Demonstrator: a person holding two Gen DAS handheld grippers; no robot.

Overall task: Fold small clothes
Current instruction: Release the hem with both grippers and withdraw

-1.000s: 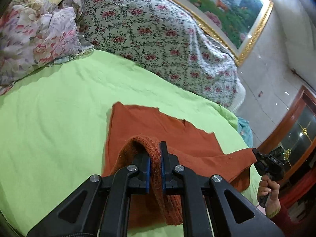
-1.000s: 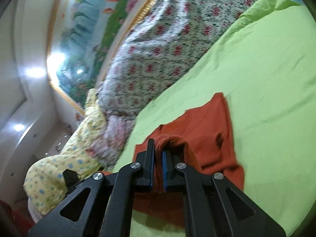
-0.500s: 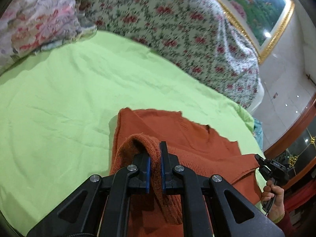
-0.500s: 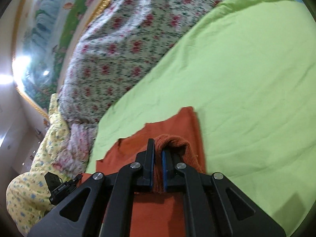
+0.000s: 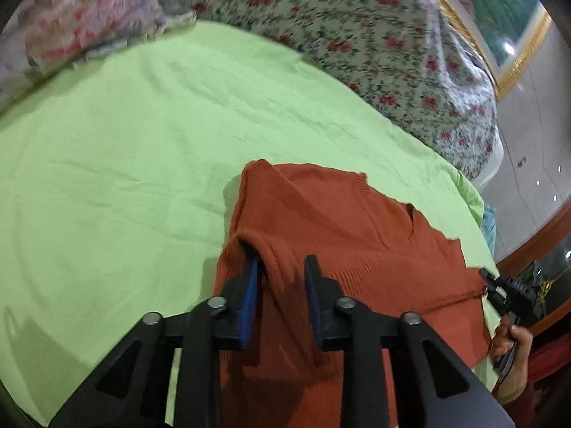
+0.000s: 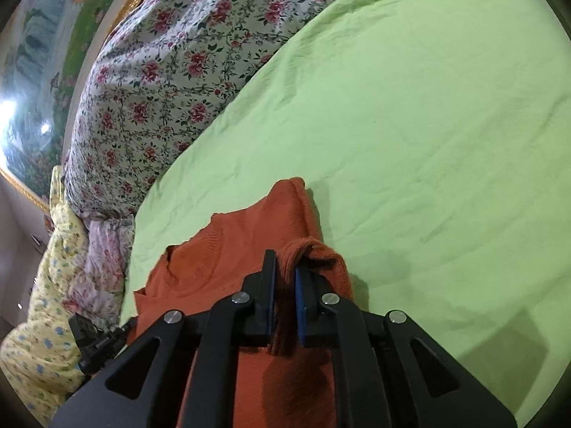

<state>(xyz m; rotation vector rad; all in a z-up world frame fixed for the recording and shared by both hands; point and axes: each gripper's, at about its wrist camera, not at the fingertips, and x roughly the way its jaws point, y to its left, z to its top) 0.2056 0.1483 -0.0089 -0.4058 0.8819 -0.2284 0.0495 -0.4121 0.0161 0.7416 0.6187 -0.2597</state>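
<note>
An orange knit sweater (image 5: 357, 242) lies folded on the green bed sheet (image 5: 125, 160). My left gripper (image 5: 280, 271) has its jaws opening. A raised fold of the sweater stands between them, leaning on the left pad with a gap to the right one. My right gripper (image 6: 285, 267) is just starting to open, and a ridge of the sweater (image 6: 249, 235) is still pinched between its blue pads. In the left wrist view the right gripper (image 5: 487, 283) sits at the sweater's far right edge, held by a hand (image 5: 510, 335).
A floral quilt (image 5: 357, 35) is heaped along the far side of the bed, with a pink flowered pillow (image 5: 71, 28) and a yellow pillow (image 6: 46, 285) beside it. A gold-framed painting (image 5: 517, 35) hangs behind. Wooden furniture (image 5: 535, 242) stands past the bed's right edge.
Both grippers carried the sweater's edge forward and down over the rest of the garment. The left jaws have come apart. The right jaws have widened only slightly.
</note>
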